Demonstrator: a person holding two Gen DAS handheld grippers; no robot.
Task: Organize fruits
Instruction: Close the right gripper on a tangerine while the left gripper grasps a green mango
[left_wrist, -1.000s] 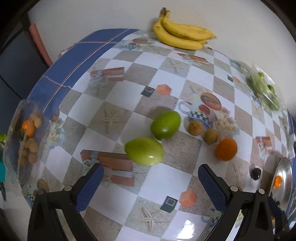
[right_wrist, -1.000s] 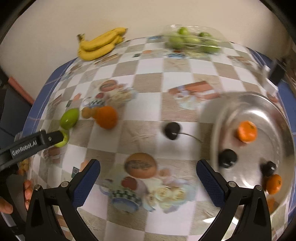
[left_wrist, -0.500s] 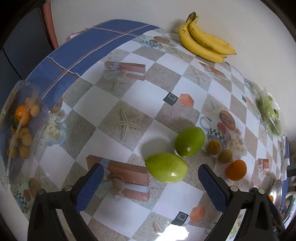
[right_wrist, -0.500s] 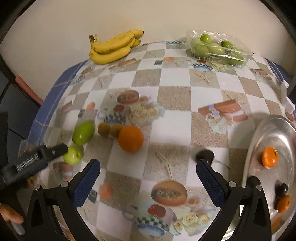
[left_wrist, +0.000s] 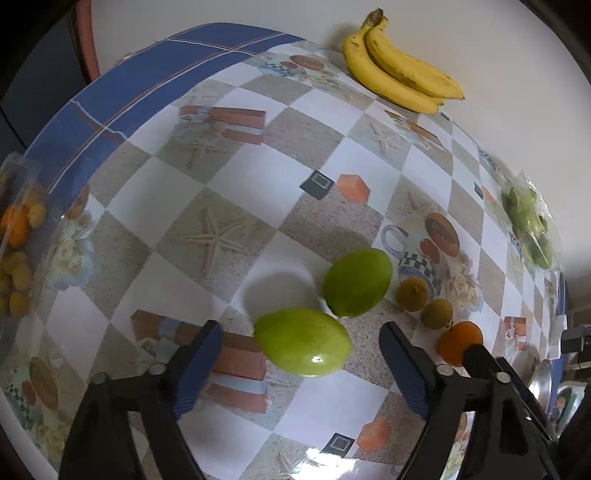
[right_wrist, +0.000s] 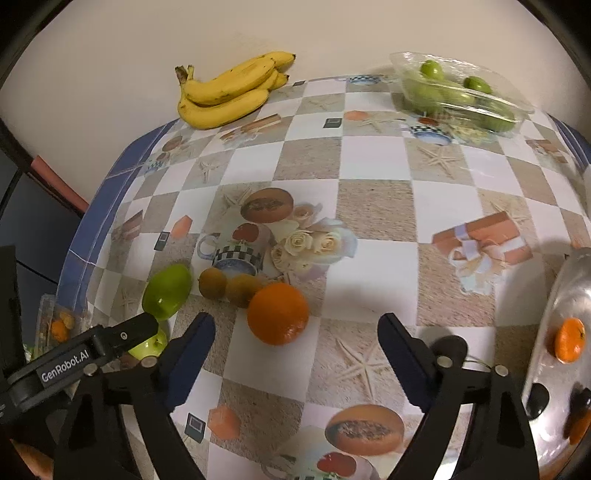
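Two green mangoes lie together on the patterned tablecloth. My left gripper (left_wrist: 300, 362) is open, with the near green mango (left_wrist: 302, 341) between its fingertips; the far green mango (left_wrist: 357, 282) touches it. Two brown kiwis (left_wrist: 413, 294) and an orange (left_wrist: 460, 341) lie to their right. My right gripper (right_wrist: 296, 352) is open and empty, just short of the orange (right_wrist: 277, 313). In that view the kiwis (right_wrist: 212, 282), one green mango (right_wrist: 167, 291) and the left gripper's finger (right_wrist: 122, 338) sit at left.
Bananas (right_wrist: 229, 92) lie by the back wall. A clear tray of green fruits (right_wrist: 461, 92) stands back right. A metal plate (right_wrist: 546, 354) with tangerines and dark fruits is at right. A clear box of small fruits (left_wrist: 16, 251) sits at the left table edge.
My left gripper has closed in on the near green mango, which now sits between its fingers. My right gripper has swung left from the metal plate toward the orange.
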